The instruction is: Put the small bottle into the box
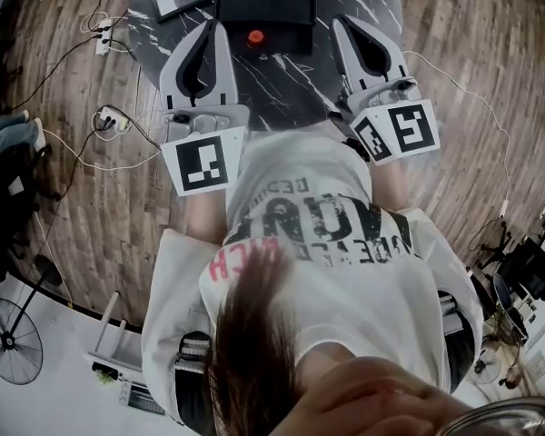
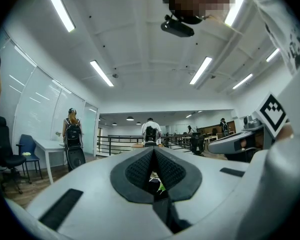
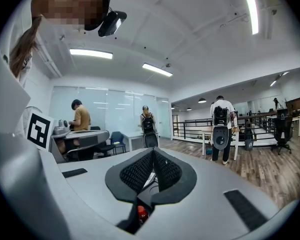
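Hair (image 1: 254,352) and a pale printed shirt (image 1: 318,234) come first as I look over the person's shoulder, with both arms held out ahead over a dark marbled bench (image 1: 286,94). On the left, the left gripper (image 1: 212,25) points level across the bench with its jaws pressed together and nothing between them. Past its tip, in the middle of the bench, sits a black box (image 1: 225,12). At its near edge shows what I take for the small bottle (image 1: 255,37), a little thing with a red top. Whether it touches the box wall I cannot tell, but it does not look to be inside. It lies between the two grippers and apart from both. On the right, the right gripper (image 1: 343,25) is likewise closed up and empty, its pads meeting on nothing. By my reckoning the task has not begun in earnest: the bottle is not gripped, not lifted, and nothing has gone into the box. All of it is left to do: open one gripper, reach down to the bottle, close on it, carry it over the rim and let go
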{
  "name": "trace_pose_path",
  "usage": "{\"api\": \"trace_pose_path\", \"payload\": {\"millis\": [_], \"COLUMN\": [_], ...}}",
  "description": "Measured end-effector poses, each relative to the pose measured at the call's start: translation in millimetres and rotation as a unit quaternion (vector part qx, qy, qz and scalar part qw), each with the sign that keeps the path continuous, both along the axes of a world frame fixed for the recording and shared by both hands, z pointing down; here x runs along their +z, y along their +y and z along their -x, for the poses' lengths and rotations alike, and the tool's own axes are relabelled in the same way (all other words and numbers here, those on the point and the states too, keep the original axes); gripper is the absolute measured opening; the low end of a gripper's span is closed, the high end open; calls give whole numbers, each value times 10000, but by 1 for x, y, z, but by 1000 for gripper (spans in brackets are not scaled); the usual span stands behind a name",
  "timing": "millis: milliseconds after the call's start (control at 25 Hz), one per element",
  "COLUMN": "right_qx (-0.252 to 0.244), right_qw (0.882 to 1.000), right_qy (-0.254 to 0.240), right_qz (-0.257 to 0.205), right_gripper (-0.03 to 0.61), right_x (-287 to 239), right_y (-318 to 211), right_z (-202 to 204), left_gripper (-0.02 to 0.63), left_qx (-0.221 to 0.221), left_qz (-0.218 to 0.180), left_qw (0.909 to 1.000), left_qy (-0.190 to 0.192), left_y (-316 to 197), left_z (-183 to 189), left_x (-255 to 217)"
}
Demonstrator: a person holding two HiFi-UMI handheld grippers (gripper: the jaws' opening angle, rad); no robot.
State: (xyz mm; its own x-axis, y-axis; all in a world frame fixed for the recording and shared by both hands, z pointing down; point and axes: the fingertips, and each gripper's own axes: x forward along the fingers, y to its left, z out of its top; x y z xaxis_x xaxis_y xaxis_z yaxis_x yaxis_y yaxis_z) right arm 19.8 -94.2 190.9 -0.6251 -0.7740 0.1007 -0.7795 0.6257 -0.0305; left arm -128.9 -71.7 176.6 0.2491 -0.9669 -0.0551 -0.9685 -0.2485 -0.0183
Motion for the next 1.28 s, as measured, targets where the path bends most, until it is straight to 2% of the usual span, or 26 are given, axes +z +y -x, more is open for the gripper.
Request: {"api": "trace_pose_path", "payload": {"millis": [560, 1040, 1280], "right_qx": [63, 96, 42], "right_qw": [9999, 9999, 10000], "right_qy": [-78, -87, -56], "right_qz": [-95, -72, -31], "right_gripper": [2, 2, 2], "right_x": [-1, 6, 5], "right_y": [14, 22, 29], "right_z": [-2, -34, -58], "left_gripper": [3, 3, 3], "left_qx": [46, -173, -294], "left_qz": [-84, -23, -203], "left_qw": [9999, 9998, 9994], "left_qy": [-68, -61, 25], "left_y": [13, 32, 44], "left_z": [-2, -20, -40], "left_x": [-2, 7, -3]}}
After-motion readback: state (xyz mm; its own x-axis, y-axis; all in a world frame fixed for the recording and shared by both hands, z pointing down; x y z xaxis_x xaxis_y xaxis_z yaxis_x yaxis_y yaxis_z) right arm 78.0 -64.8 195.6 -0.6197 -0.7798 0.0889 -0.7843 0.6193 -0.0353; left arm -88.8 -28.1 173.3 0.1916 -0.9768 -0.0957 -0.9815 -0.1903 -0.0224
